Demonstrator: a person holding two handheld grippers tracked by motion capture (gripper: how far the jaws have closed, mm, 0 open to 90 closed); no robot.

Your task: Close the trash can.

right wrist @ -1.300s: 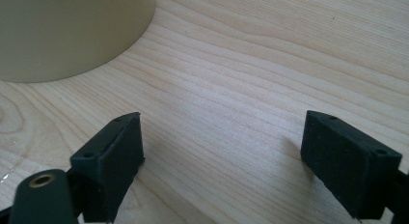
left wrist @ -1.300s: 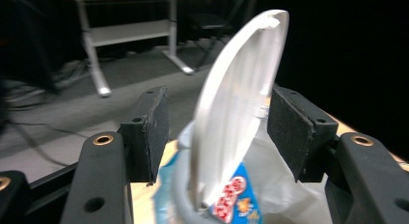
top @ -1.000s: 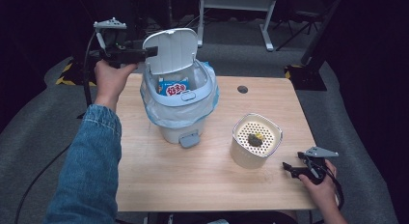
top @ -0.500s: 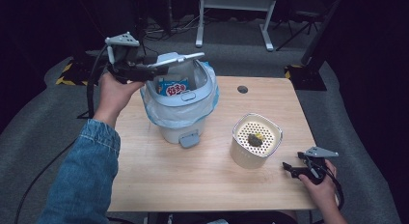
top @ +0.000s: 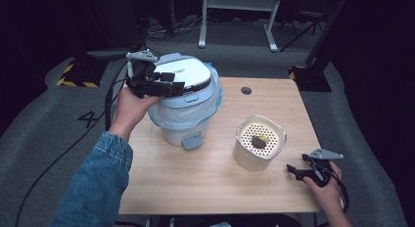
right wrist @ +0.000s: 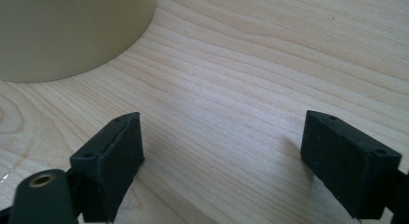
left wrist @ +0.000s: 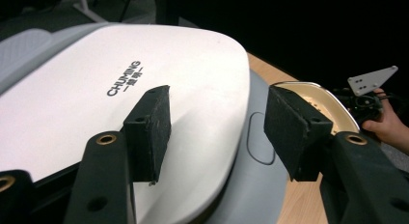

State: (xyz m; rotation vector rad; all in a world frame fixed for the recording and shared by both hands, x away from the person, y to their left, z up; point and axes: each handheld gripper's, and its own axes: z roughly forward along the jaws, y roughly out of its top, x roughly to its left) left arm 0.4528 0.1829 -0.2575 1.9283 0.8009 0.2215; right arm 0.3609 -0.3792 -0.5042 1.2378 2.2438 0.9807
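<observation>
A small white and grey bin (top: 186,97) with a pale blue liner stands at the table's back left. Its white lid (top: 182,75) is down; in the left gripper view the lid (left wrist: 120,93) bears dark lettering. My left gripper (top: 164,82) rests over the lid's left edge, jaws open and holding nothing (left wrist: 217,125). A cream perforated container (top: 259,141) with a dark and yellow lump inside stands right of centre. My right gripper (top: 296,169) lies open low on the wood at the front right (right wrist: 222,156), just beside that container (right wrist: 72,31).
The wooden table (top: 210,188) has a round cable hole (top: 246,90) near its back edge. Bare wood lies across the front and middle. A foot pedal (top: 192,140) sticks out of the bin's base. A cable (top: 73,148) trails off the left gripper to the floor.
The bin's lid went from standing upright to fully shut. My left gripper came down and rightward with it. The right gripper has stayed put.
</observation>
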